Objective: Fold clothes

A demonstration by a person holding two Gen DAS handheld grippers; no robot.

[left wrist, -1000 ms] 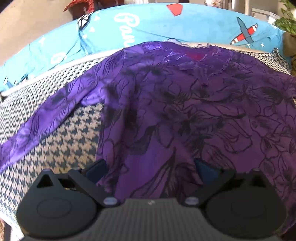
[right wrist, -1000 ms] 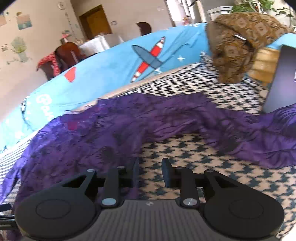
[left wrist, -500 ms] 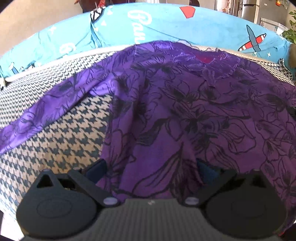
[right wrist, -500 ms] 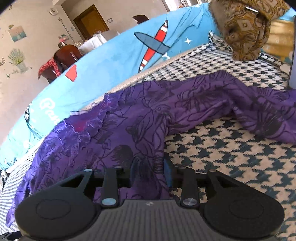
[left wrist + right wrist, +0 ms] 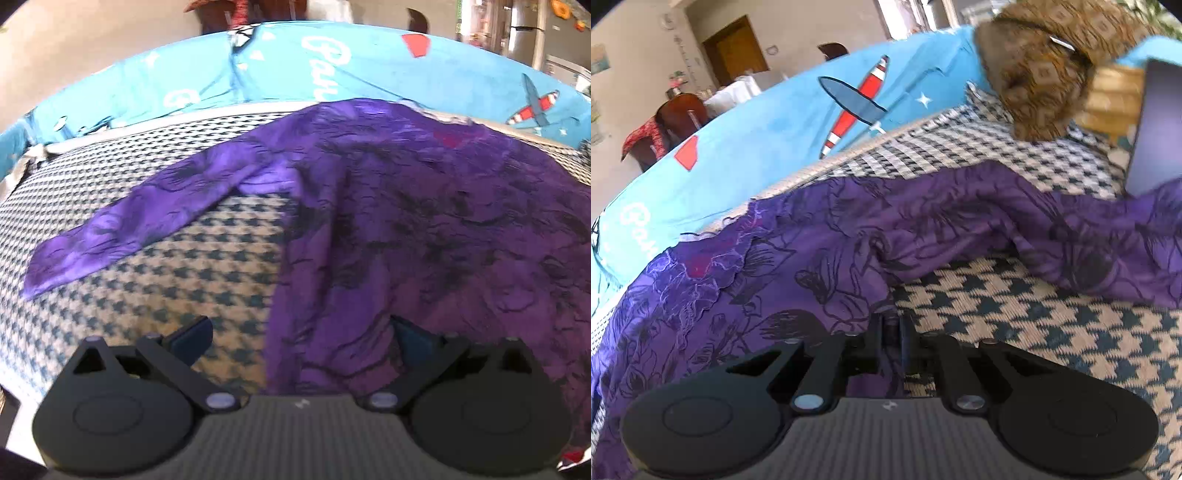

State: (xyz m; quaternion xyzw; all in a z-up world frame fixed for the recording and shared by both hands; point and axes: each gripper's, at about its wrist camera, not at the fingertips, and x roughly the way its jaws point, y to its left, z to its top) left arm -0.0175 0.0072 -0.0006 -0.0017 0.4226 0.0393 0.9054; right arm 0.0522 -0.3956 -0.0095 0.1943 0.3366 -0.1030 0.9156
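Bright daylight all over. Blurry and smeary in the left view, sharper in the right. Bent and dark at the round edges. Soft shadows under folds.

You have a thin, crinkled, slightly shiny purple blouse (image 5: 820,258) on a coarse woven houndstooth cover (image 5: 1015,325); your grippers' (image 5: 890,328) shells are matt black plastic.

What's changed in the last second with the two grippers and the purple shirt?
The right gripper slid onto the purple shirt hem edge and closed; it is now shut on the fabric. The left gripper drifted left along the hem, so the shirt's side edge now lies between its open fingers, with houndstooth cover showing. Unchanged: the shirt lies spread flat, sleeves out; the blue blanket sits behind.
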